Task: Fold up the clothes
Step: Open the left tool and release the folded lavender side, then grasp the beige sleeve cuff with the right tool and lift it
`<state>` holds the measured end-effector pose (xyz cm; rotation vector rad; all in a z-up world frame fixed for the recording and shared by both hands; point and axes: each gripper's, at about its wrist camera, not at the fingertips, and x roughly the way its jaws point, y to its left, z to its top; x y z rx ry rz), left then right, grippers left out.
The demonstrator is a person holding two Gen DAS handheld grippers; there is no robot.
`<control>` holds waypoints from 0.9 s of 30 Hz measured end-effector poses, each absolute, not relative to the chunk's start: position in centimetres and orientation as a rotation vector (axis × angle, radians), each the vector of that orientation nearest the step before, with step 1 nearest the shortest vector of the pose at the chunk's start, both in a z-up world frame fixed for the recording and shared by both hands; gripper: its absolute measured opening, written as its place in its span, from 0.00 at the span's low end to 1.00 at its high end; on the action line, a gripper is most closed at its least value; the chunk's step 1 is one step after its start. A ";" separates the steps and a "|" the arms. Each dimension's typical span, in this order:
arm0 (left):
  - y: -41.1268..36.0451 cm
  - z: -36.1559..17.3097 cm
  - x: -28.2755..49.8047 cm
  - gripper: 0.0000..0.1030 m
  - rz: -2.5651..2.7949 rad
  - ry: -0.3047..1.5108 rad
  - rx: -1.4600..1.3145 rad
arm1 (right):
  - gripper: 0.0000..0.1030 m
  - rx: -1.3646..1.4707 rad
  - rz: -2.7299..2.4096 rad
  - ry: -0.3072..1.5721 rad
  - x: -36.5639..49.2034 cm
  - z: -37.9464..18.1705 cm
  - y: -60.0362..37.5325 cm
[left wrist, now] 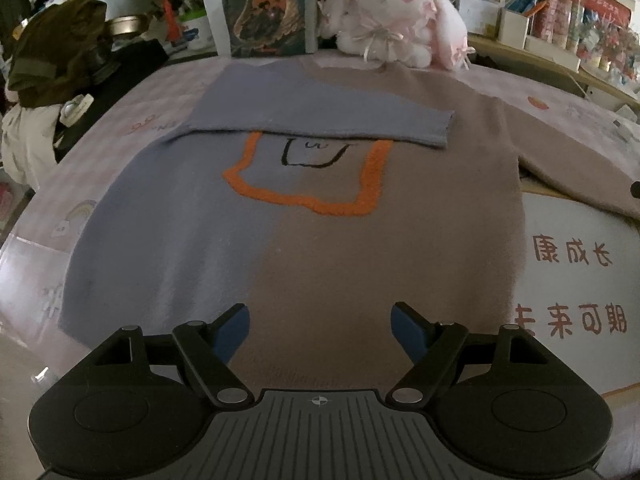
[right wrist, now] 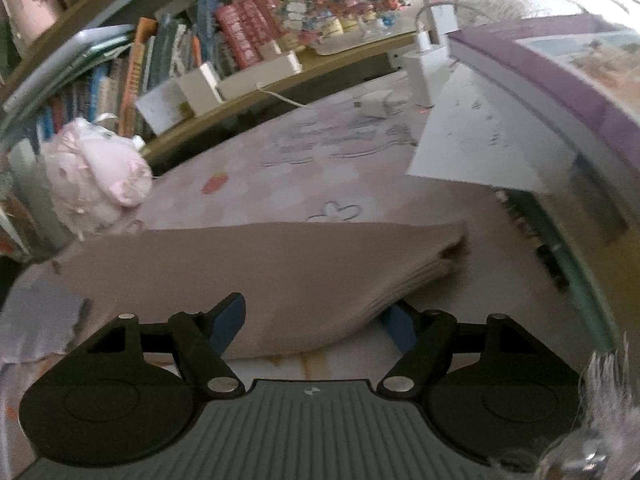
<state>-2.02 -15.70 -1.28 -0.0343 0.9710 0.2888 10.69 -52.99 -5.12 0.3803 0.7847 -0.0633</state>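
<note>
A sweater (left wrist: 304, 240), half blue-grey and half tan with an orange outline on the chest, lies flat on the pink table cover. Its blue-grey sleeve (left wrist: 320, 120) is folded across the chest. Its tan sleeve (right wrist: 280, 268) stretches out to the right, cuff (right wrist: 452, 256) at the far end. My left gripper (left wrist: 320, 328) is open over the sweater's hem and holds nothing. My right gripper (right wrist: 316, 320) is open with the tan sleeve lying between its blue fingers.
A pink plush rabbit (left wrist: 396, 20) and a book (left wrist: 268, 4) stand behind the sweater. A dark bag (left wrist: 56, 52) sits at the left. A white card with red characters (left wrist: 572, 288) lies at the right. Shelves of books (right wrist: 160, 60), a white sheet (right wrist: 480, 140).
</note>
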 end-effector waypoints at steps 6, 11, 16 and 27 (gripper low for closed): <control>-15.6 -1.3 -1.9 0.78 0.288 0.970 -0.036 | 0.45 0.452 -0.081 0.757 11.1 -5.1 -53.5; -15.6 -1.2 -2.0 0.78 0.284 0.964 -0.038 | 0.10 0.454 -0.087 0.790 11.7 -5.4 -54.3; -15.4 -1.2 -2.2 0.78 0.279 0.956 -0.036 | 0.05 0.462 -0.016 0.767 11.9 -4.2 -54.2; -12.8 -0.8 -2.9 0.84 0.244 0.904 -0.068 | 0.05 0.471 0.233 0.641 13.5 2.3 -48.0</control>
